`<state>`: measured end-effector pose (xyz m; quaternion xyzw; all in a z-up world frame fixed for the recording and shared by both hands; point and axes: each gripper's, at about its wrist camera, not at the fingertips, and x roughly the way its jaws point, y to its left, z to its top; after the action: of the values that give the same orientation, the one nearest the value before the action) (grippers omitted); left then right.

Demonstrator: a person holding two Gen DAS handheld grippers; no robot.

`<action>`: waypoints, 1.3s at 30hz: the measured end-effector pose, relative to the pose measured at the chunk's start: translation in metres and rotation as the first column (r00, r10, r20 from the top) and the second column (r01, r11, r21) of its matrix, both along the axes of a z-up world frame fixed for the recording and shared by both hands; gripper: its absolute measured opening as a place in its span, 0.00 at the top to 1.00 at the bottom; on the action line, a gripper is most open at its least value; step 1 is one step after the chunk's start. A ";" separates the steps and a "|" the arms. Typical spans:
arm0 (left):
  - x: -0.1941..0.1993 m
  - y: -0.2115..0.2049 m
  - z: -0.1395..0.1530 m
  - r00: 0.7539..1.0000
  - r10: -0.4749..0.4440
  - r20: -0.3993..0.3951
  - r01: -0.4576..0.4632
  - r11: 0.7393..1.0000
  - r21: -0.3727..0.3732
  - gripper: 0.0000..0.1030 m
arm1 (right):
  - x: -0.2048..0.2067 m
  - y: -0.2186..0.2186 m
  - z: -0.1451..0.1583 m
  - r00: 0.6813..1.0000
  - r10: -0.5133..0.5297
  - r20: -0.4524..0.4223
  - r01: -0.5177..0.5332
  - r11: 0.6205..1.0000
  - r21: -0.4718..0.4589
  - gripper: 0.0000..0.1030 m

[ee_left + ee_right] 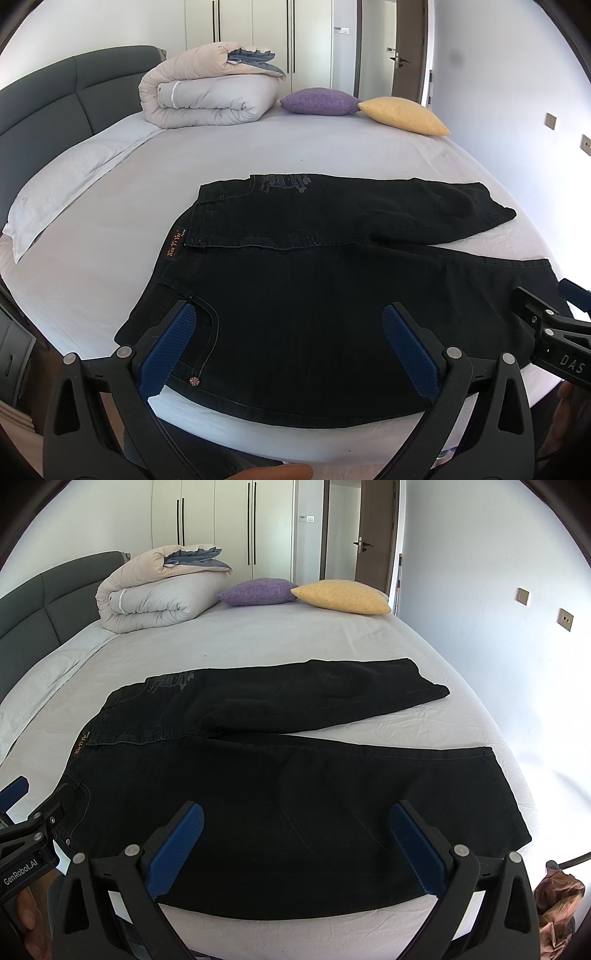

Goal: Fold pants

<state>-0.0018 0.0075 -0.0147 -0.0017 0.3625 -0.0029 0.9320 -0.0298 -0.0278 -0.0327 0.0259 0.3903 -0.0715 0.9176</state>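
Hovering over the near edge of the black jeans (314, 295), we are keeping the left gripper (288, 350) and the right gripper (295, 849) spread wide and empty, likely readying a grab along the near leg. We are seeing the jeans lying flat on the bed (258, 642), legs splayed, presumably for folding lengthwise.

Pants (314, 295) black, grey print far side, orange-lettered waist patch (173, 243). Sheet (258, 155) white. Far cushions: purple (319, 100), yellow (404, 114). Headboard (55, 96) dark grey. Gripper pads (168, 350) blue.
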 end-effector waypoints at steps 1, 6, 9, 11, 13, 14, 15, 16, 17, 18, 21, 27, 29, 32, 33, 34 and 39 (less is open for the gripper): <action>0.000 0.000 0.000 1.000 0.000 0.000 0.000 1.000 0.000 0.00 | 0.000 0.000 0.000 1.000 0.001 -0.001 -0.001 1.000 0.000 0.00; 0.000 0.000 0.000 1.000 0.000 -0.002 0.000 1.000 -0.001 0.00 | 0.000 0.000 -0.005 1.000 0.000 -0.002 0.000 1.000 0.000 0.00; 0.000 0.000 -0.001 1.000 -0.001 -0.004 0.001 1.000 -0.001 0.00 | -0.001 0.002 -0.007 1.000 0.001 -0.002 -0.001 1.000 0.000 0.00; 0.001 -0.001 -0.001 1.000 0.000 -0.005 0.000 1.000 -0.002 0.00 | -0.002 0.002 -0.009 1.000 0.001 -0.003 -0.001 1.000 0.001 0.00; 0.001 -0.001 -0.002 1.000 -0.001 -0.004 0.001 1.000 -0.004 0.00 | -0.003 0.002 -0.009 1.000 0.001 -0.004 -0.001 1.000 0.001 0.00; 0.001 -0.001 -0.002 1.000 0.000 -0.005 0.000 1.000 -0.003 0.00 | -0.002 0.005 -0.011 1.000 0.001 -0.004 -0.001 1.000 0.000 0.00; 0.001 -0.001 -0.002 1.000 0.000 -0.007 0.000 1.000 -0.003 0.00 | -0.001 0.005 -0.010 1.000 0.001 -0.004 -0.001 1.000 0.001 0.00; 0.001 -0.001 -0.002 1.000 0.000 -0.007 0.000 1.000 -0.003 0.00 | -0.002 0.005 -0.011 1.000 0.001 -0.004 -0.001 1.000 0.001 0.00; 0.001 -0.001 -0.003 1.000 -0.001 -0.009 0.001 1.000 -0.004 0.00 | -0.001 0.005 -0.010 1.000 0.002 -0.004 -0.002 1.000 0.002 0.00; 0.001 -0.001 -0.003 1.000 0.000 -0.009 0.000 1.000 -0.004 0.00 | -0.001 0.005 -0.010 1.000 0.002 -0.004 -0.002 1.000 0.002 0.00; 0.001 -0.002 -0.002 1.000 0.000 -0.011 0.000 1.000 -0.004 0.00 | -0.001 0.004 -0.010 1.000 0.002 -0.005 -0.002 1.000 0.002 0.00; 0.003 0.000 -0.002 1.000 -0.003 -0.015 0.002 1.000 -0.011 0.00 | 0.001 0.012 -0.016 1.000 0.005 -0.007 -0.005 1.000 0.003 0.00; 0.003 0.000 -0.002 1.000 -0.002 -0.015 0.002 1.000 -0.009 0.00 | -0.001 0.015 -0.019 1.000 0.006 -0.007 -0.006 1.000 0.004 0.00; 0.004 0.001 -0.003 1.000 0.000 -0.016 0.000 1.000 -0.009 0.00 | -0.001 0.015 -0.016 1.000 0.007 -0.008 -0.007 1.000 0.003 0.00; 0.004 0.001 -0.003 1.000 0.000 -0.017 -0.001 1.000 -0.011 0.00 | -0.001 0.016 -0.017 1.000 0.007 -0.009 -0.007 1.000 0.003 0.00; 0.004 0.002 -0.004 1.000 0.002 -0.018 -0.002 1.000 -0.012 0.00 | -0.001 0.017 -0.017 1.000 0.008 -0.010 -0.008 1.000 0.004 0.00; 0.004 0.003 -0.005 1.000 0.005 -0.019 -0.005 1.000 -0.008 0.00 | 0.000 0.015 -0.016 1.000 0.009 -0.012 -0.008 1.000 0.004 0.00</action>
<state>0.0024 0.0107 -0.0195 -0.0062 0.3715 -0.0020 0.9284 -0.0296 -0.0125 -0.0488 0.0257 0.3960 -0.0669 0.9155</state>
